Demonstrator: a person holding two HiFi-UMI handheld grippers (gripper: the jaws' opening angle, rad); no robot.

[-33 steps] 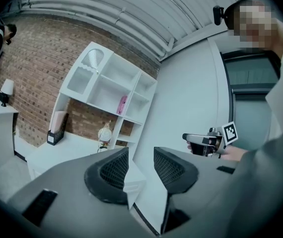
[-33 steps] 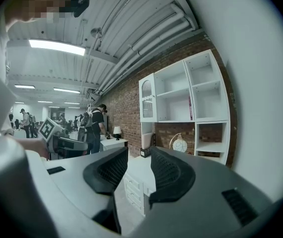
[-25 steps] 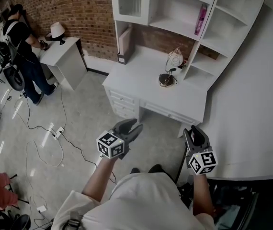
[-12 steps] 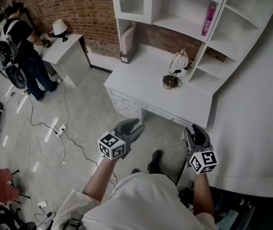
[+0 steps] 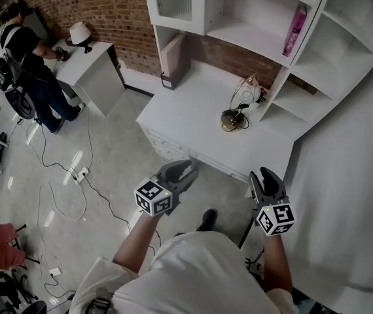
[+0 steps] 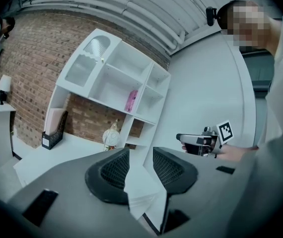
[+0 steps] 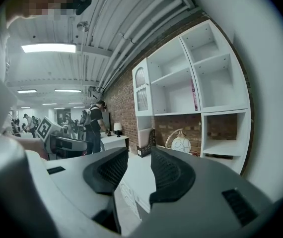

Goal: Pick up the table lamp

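Note:
The table lamp (image 5: 240,102), with a dark round base and a pale globe under a thin arched stem, stands on the white desk (image 5: 186,116) near the shelf unit. It also shows small in the left gripper view as the lamp (image 6: 111,137) and in the right gripper view as the lamp (image 7: 181,143). My left gripper (image 5: 184,172) hovers over the floor just short of the desk's front edge, open, with nothing between its jaws. My right gripper (image 5: 267,179) is level with it at the desk's right front corner, also open and empty. Both are well short of the lamp.
A white shelf unit (image 5: 252,18) rises behind the desk, holding a pink bottle (image 5: 298,21); a file holder (image 5: 171,59) stands at the desk's left. A person (image 5: 33,61) stands at a small white table (image 5: 91,70) bearing another lamp (image 5: 78,33). Cables (image 5: 75,175) cross the floor.
Both grippers and the person holding them have moved closer to the desk, which now fills more of the view. The jaws of both stay as they were.

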